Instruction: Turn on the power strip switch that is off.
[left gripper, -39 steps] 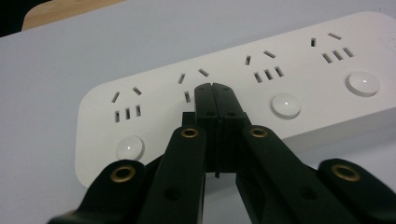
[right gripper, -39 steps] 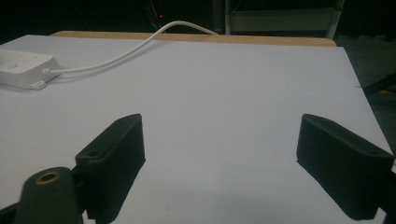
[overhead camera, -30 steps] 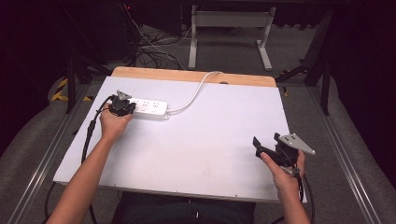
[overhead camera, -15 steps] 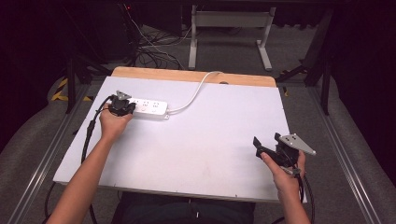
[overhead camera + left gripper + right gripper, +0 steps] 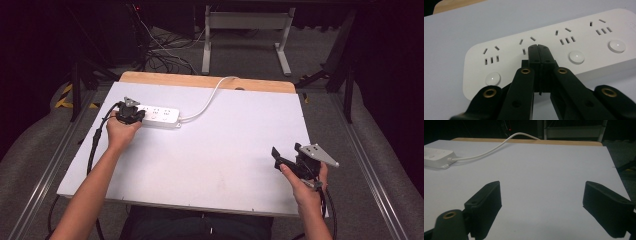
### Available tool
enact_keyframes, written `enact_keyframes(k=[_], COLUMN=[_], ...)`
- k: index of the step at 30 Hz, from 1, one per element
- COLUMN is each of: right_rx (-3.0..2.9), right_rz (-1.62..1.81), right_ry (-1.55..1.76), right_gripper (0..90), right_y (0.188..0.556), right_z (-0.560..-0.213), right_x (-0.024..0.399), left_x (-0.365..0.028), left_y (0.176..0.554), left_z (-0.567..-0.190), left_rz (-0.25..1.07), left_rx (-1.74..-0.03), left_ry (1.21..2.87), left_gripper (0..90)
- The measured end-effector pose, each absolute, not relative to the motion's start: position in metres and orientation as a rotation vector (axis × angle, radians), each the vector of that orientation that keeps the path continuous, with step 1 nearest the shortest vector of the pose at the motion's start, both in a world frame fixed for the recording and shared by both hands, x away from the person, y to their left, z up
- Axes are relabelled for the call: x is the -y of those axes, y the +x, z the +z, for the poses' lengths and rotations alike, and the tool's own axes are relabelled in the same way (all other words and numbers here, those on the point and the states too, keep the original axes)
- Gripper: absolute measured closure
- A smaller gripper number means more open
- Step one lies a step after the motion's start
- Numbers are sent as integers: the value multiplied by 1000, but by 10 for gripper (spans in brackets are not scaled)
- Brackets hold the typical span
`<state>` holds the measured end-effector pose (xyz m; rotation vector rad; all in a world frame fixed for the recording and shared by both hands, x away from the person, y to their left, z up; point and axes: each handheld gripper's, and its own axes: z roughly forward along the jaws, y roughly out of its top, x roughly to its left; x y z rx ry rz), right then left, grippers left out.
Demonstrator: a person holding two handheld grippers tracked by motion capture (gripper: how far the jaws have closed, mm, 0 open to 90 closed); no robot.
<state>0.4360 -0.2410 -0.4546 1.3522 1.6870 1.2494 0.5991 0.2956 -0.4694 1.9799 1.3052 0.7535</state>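
- Left hand-held gripper [image 5: 539,47]: jaws shut tight together with nothing between them, so the two tips form one narrow point. That point rests over the top face of the white power strip [image 5: 554,47], between the second socket group and its row of round buttons; a closed tip suits pressing a button [image 5: 576,57] better than an open one would. Whether it touches the casing cannot be told.
- Power strip [image 5: 159,116]: lies flat at the far left of the white surface [image 5: 225,150], sockets up, within easy reach of the left hand [image 5: 120,131].
- White cord [image 5: 207,100]: runs from the strip's right end toward the far wooden edge [image 5: 200,80], leaving slack so the strip sits still.
- Right hand-held gripper [image 5: 280,159]: jaws wide apart and empty, held at the near right corner, well apart from the strip, probably parked out of the way.
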Motion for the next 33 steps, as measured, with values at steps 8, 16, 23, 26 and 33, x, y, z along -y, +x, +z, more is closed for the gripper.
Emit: enact_keyframes(k=[8,16,23,26,33], right_rx=[-1690,-1698,-1699,-1700,-1703], right_rz=[1251,1249,1249,1249,1248], right_ry=[1352,1345,1344,1344,1345], right_gripper=[159,161,162,162,162], right_y=[437,437,437,437,438], right_z=[-455,-455,-455,-455,-455], right_x=[240,240,239,239,239], left_x=[-296,-297,-297,-298,-299], left_y=[599,599,599,599,599], left_z=[-469,-469,-470,-470,-470], left_rz=[752,731,731,721,712], left_rx=[-1306,-1321,-1326,-1331,-1339], left_ry=[1981,1960,1952,1944,1930], left_gripper=[900,900,900,900,900])
